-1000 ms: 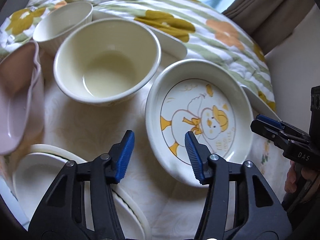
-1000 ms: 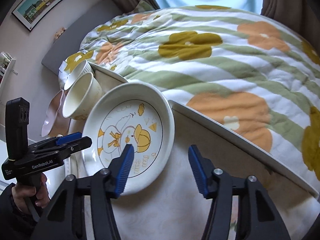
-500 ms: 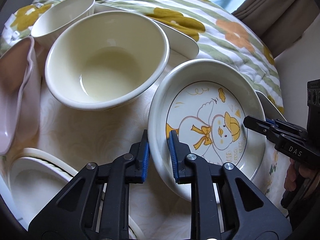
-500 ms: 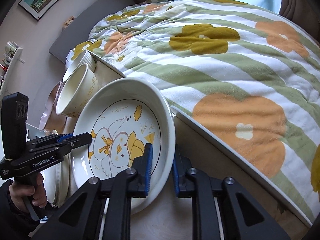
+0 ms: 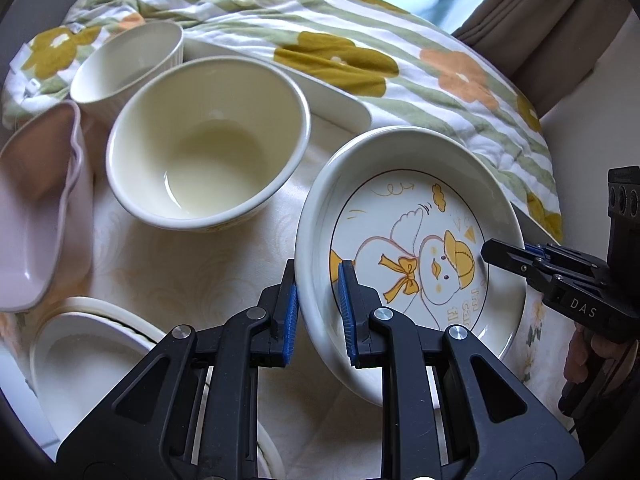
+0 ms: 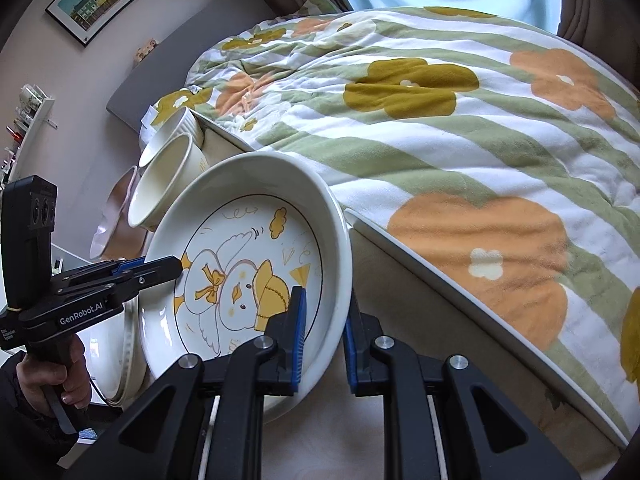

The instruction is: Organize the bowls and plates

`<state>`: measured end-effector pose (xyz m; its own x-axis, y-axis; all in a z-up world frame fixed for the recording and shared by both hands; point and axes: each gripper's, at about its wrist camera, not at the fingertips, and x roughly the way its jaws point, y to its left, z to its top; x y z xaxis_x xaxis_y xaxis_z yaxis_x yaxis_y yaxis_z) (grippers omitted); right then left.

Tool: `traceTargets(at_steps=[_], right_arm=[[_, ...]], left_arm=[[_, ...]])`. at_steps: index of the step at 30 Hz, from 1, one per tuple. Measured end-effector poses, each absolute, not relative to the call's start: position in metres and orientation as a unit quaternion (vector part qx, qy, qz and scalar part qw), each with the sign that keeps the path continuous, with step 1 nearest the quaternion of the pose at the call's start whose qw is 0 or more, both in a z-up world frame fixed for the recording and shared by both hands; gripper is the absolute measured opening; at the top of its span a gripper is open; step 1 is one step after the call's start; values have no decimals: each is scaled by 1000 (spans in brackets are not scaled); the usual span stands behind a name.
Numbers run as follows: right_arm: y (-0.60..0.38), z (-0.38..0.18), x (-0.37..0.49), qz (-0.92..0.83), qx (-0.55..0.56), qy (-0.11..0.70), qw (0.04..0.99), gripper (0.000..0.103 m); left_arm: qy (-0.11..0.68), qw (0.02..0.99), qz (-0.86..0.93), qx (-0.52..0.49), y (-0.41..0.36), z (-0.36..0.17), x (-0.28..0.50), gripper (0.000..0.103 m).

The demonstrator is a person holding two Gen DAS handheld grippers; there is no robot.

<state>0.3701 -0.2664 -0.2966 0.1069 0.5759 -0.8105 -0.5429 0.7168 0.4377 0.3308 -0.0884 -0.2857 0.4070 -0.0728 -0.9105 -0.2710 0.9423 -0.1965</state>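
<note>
Both grippers grasp the duck plate (image 5: pixel 416 264) by its rim, on opposite sides. The left gripper (image 5: pixel 318 312) has its fingers clenched on the rim at lower centre of the left view; the right gripper (image 6: pixel 323 334) has its fingers clenched on the rim at lower centre of the right view. The plate is tilted and seems lifted from the desk (image 5: pixel 180 272).

At upper left of the left view stand a big bowl (image 5: pixel 208 140), a ribbed bowl (image 5: pixel 124 64) and a pink dish (image 5: pixel 36 208); a stack of white plates (image 5: pixel 80 352) is at lower left.

The risk, I think, is that the smooth rim slips if one gripper pulls or turns more than the other. The plate could also knock the big bowl, which is near, or land hard on the stack.
</note>
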Motion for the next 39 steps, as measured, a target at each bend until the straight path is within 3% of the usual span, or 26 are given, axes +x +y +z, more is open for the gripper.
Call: traceTargets(at_steps=[13,21,39], right_arm=[[-270,-216,307,350,25,519,779,16],[-244,-192,237,313,44,515,797,16],[-149,-240,136,185,105,568,795,16]], left_arm=[[493,859,19,-133,-83,-206,273,16],[488,865,-23,-116,-47,-183,217,16],[540,829,-123,-79,59,-245,164,16]])
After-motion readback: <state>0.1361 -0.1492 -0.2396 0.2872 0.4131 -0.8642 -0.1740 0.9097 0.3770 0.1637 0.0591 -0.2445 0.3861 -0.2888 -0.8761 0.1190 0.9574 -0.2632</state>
